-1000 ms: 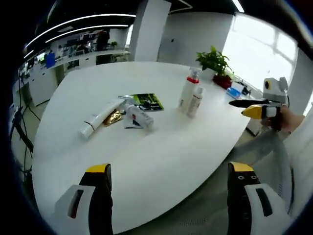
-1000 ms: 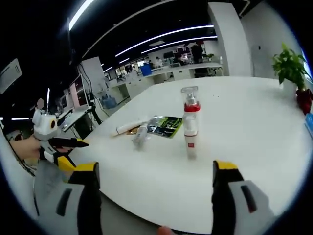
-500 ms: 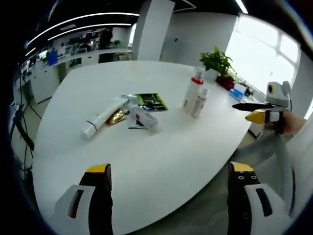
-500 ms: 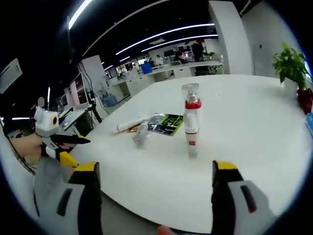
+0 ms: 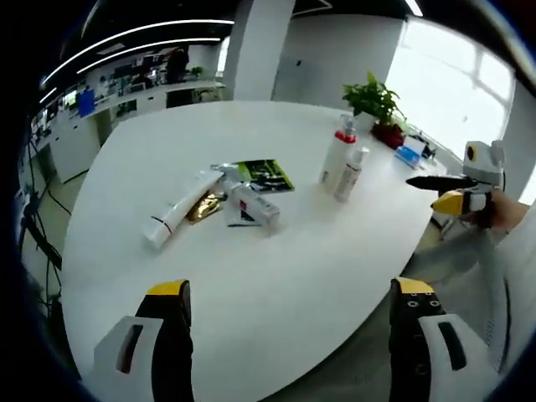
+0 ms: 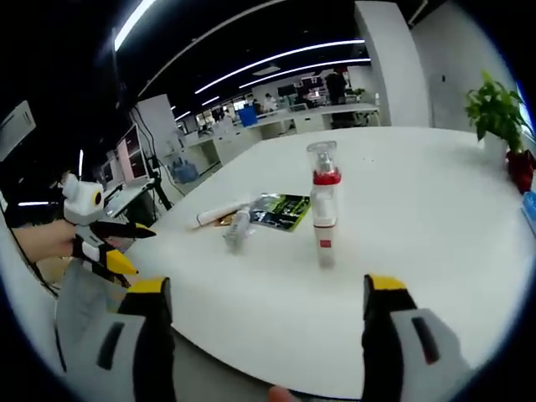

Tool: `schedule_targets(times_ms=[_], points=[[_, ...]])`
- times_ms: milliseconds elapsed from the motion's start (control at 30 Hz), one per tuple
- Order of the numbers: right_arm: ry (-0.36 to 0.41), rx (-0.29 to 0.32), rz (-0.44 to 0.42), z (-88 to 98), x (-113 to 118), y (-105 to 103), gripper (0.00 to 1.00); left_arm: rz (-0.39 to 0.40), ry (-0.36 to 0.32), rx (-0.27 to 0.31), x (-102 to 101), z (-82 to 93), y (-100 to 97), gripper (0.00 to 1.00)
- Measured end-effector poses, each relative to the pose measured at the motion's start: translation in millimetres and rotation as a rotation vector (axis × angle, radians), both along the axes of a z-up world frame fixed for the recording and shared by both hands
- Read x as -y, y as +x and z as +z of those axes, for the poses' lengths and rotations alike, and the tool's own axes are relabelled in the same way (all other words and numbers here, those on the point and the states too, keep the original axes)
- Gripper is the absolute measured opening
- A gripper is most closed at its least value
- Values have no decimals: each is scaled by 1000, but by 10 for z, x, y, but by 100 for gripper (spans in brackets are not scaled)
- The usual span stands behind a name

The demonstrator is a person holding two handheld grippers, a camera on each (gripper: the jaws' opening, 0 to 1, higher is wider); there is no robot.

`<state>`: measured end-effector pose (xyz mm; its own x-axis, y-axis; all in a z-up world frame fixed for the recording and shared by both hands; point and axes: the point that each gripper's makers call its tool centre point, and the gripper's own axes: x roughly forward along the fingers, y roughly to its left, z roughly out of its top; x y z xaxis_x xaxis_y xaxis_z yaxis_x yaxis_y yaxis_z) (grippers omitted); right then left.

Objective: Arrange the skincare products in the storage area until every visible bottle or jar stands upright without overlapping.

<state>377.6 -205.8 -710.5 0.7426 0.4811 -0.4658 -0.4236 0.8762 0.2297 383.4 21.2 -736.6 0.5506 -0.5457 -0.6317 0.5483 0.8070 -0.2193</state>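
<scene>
Two upright bottles (image 5: 343,161), two fallen tubes (image 5: 213,203); both grippers (image 5: 289,343) (image 6: 260,339) released.

On the table (image 5: 276,276) I count two bottles standing: a tall one with a red collar (image 5: 337,156) and a shorter white one (image 5: 351,173) right beside it. Three tubes lying flat: a long white tube (image 5: 178,215), a second tube with red print (image 5: 251,203), and a small gold one (image 5: 203,208) between them. One green sachet (image 5: 264,175). One potted plant (image 5: 374,106) at the far edge. Two grippers, left (image 5: 289,343) and right (image 6: 264,339).
</scene>
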Motion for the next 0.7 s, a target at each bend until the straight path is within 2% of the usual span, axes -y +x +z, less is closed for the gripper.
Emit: schedule_targets(times_ms=[400, 700], points=[[-3, -28, -17, -59, 34, 5, 94, -27, 27, -8, 1, -80, 243, 97], [-2, -44, -28, -91, 60, 2, 92, -50, 60, -8, -77, -111, 521, 96]])
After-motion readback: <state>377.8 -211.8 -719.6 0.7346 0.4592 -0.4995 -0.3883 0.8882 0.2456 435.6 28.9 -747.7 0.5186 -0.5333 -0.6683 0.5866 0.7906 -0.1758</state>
